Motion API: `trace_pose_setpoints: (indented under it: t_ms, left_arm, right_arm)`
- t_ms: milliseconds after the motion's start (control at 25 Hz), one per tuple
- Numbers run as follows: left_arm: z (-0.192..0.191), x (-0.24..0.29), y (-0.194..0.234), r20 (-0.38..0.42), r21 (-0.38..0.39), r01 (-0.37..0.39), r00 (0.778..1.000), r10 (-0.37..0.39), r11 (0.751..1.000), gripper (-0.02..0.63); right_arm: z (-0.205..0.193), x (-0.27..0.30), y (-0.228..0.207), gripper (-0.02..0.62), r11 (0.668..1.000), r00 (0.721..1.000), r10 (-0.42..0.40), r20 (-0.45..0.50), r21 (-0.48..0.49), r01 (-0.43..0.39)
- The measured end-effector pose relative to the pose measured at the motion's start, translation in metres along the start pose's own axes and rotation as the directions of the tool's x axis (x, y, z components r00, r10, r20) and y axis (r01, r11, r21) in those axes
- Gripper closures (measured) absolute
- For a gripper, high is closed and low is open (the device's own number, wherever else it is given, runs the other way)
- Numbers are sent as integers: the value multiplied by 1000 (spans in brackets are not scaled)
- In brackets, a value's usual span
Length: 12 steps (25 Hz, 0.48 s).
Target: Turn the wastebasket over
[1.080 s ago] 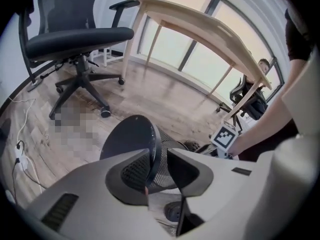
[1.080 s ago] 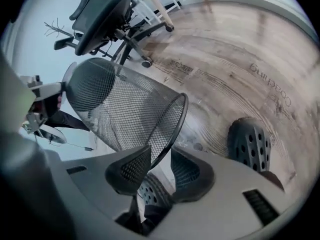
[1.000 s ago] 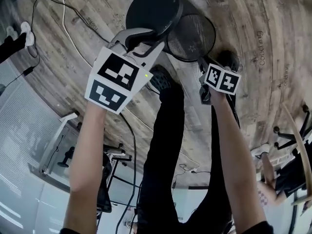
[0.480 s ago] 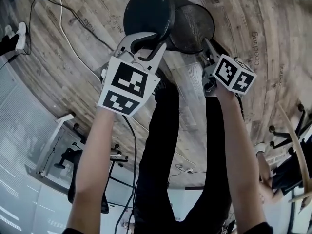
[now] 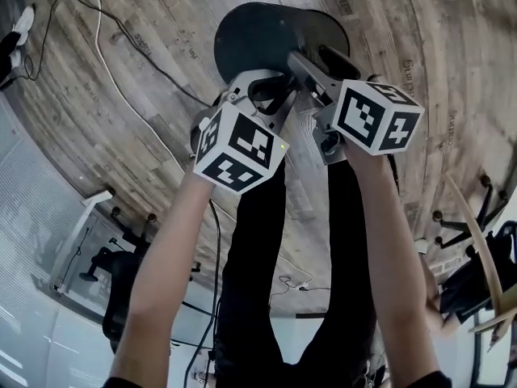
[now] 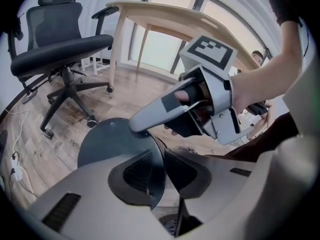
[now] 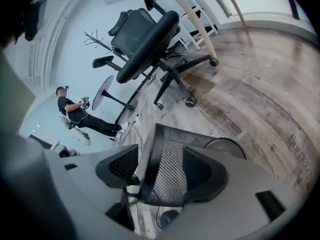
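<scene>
In the head view, you had the wastebasket [image 5: 258,39] tipped over the wooden floor [image 5: 121,95], its solid dark bottom facing you, with your left claw [image 5: 271,95] and right claw [image 5: 311,67] both at its near edge. In the left gripper view, your left claw [image 6: 162,171] was narrow, pinched on the wastebasket's thin edge. In the right gripper view, your right claw [image 7: 157,176] had just been opening and stood wide, the mesh wall between its jaws unclamped.

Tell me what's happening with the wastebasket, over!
Left gripper clamped on wastebasket edge. Right gripper just opened, mesh wall between its jaws. Wastebasket tipped, solid base facing up. Office chair stands apart.
</scene>
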<state>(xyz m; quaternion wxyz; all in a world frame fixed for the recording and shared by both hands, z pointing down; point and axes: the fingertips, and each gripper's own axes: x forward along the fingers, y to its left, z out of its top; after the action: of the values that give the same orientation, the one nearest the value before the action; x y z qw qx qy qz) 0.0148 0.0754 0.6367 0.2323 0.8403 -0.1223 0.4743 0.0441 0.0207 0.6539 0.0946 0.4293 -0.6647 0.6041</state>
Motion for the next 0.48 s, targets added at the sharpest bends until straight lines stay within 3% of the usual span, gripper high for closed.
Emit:
trace_pose_setpoints:
  t_ms: [120,160,200,360,480]
  left_arm:
    - [5,10,-15,27,28,32,999,-33,999,517]
    - [7,12,-18,37,30,37,999,-38,999,517]
    - [9,15,-21,44,27,43,998,-44,999,517]
    - [10,23,-35,35,42,81,996,-82,996,504]
    - [4,10,-22,69,-4,20,997,-19,1000,460]
  right_arm:
    - [2,-2,-6,328,996,998,-60,-5,-65,60]
    - [2,-4,-12,385,993,996,-87,-5,-84,86]
    - [1,-5,-17,399,991,995,-101,-4,-92,100]
    - [0,-13,-28,408,989,993,-118,9,-87,119]
    - [-1,-12,-32,422,986,990,-140,19,-86,142]
